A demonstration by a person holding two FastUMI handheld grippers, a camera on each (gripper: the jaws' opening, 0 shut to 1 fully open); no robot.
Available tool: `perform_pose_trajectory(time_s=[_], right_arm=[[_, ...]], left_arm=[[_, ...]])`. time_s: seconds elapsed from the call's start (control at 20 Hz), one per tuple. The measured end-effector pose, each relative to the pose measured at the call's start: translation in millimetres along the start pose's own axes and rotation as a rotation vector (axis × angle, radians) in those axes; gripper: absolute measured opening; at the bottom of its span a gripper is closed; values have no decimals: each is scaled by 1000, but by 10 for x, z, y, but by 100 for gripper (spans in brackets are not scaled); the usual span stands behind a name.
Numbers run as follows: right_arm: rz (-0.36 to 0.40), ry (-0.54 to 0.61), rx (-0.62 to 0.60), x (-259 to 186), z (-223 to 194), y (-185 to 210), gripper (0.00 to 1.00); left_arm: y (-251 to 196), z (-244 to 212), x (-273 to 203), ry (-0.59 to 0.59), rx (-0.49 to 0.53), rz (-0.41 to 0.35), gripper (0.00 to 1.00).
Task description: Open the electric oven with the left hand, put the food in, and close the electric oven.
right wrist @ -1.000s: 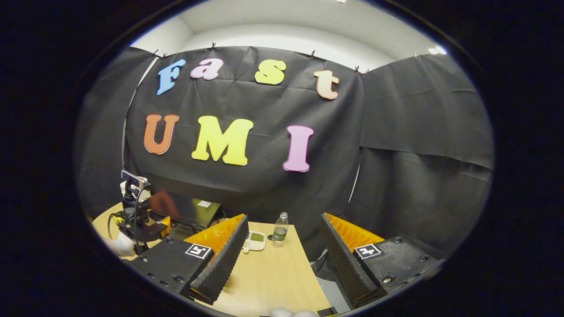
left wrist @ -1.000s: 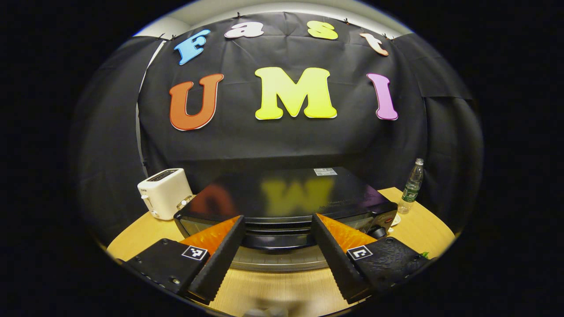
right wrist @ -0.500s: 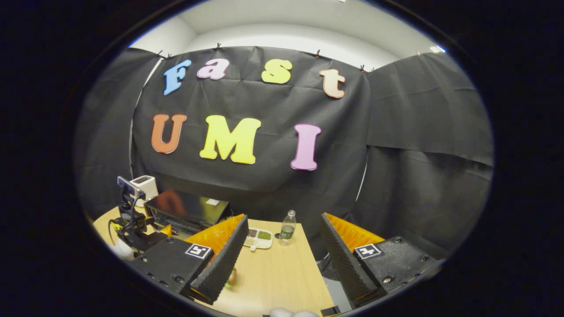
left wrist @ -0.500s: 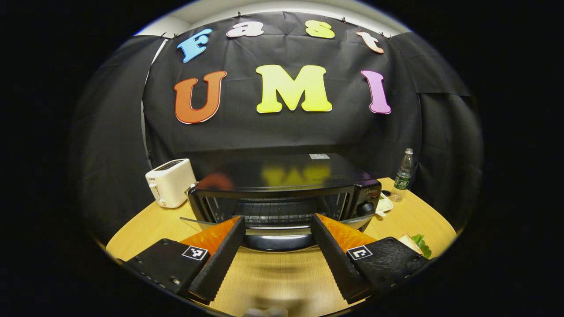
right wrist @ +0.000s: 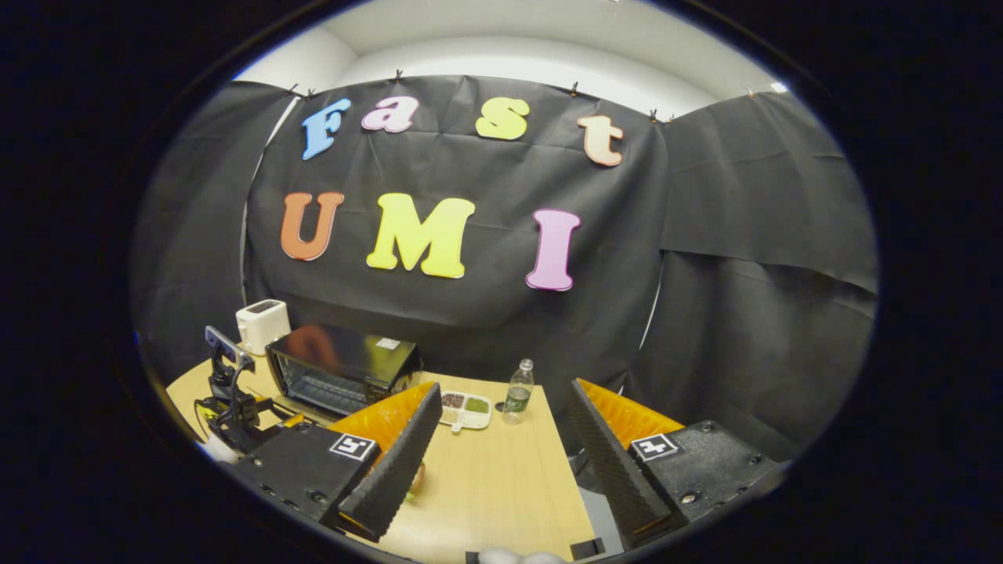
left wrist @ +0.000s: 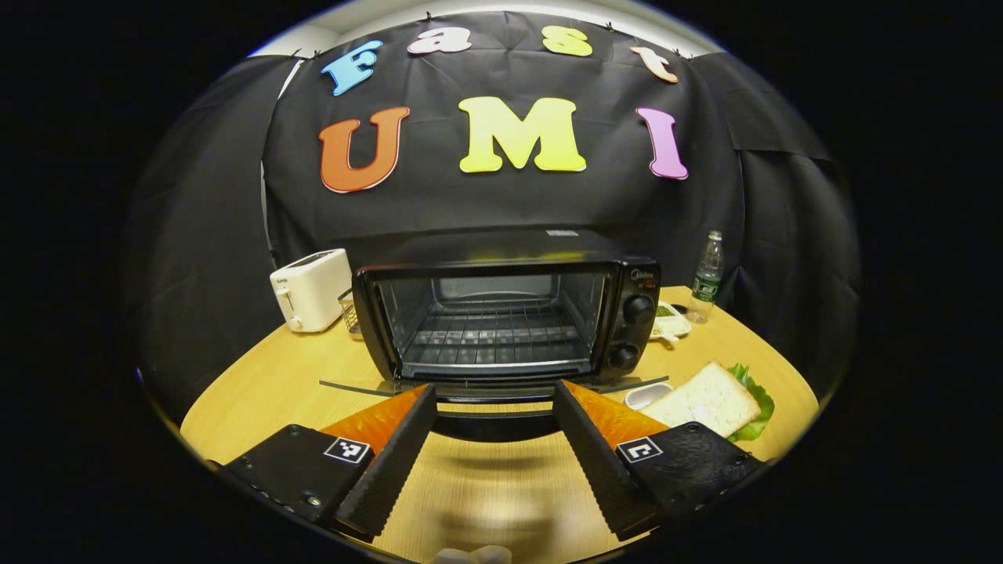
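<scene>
The black electric oven (left wrist: pixel 627 270) stands in the middle of the table with its glass door (left wrist: pixel 356 387) folded down flat and its wire rack (left wrist: pixel 497 333) bare. My left gripper (left wrist: pixel 492 388) is open just in front of it, and the door's handle (left wrist: pixel 494 427) lies between the fingers without being pressed. A sandwich (left wrist: pixel 709 399) of white bread and lettuce lies on the table to the right of the door. In the right gripper view, my right gripper (right wrist: pixel 501 392) hangs open over the table's right part, with the oven (right wrist: pixel 337 372) and the left gripper (right wrist: pixel 235 399) to its left.
A white toaster (left wrist: pixel 309 288) stands left of the oven. Right of the oven are a water bottle (left wrist: pixel 707 276), a divided sauce tray (left wrist: pixel 666 319) and a small white dish (left wrist: pixel 646 394). The wooden table (left wrist: pixel 258 384) ends close on the right in the right gripper view.
The oven door has swung from nearly shut to fully down as my left gripper drew back and lower. The right gripper view has shifted a little, bringing the oven more into sight.
</scene>
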State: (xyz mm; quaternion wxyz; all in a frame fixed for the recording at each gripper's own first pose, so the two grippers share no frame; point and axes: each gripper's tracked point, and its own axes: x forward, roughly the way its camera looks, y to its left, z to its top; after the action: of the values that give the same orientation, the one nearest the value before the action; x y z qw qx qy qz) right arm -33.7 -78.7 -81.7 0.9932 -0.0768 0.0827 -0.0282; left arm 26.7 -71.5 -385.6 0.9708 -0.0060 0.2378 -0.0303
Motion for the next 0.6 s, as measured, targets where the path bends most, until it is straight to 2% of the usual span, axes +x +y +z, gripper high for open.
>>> perform_pose_trajectory(time_s=[0.5,0.55,0.6], right_arm=[[15,58,-20,26,-281,62,100],[18,66,-17,33,-318,65,100],[19,71,-16,36,-353,72,100]], left_arm=[[-13,-654,-69,104,12,2,98],[-15,-711,-64,116,14,5,90],[-2,-756,-26,127,14,3,98]])
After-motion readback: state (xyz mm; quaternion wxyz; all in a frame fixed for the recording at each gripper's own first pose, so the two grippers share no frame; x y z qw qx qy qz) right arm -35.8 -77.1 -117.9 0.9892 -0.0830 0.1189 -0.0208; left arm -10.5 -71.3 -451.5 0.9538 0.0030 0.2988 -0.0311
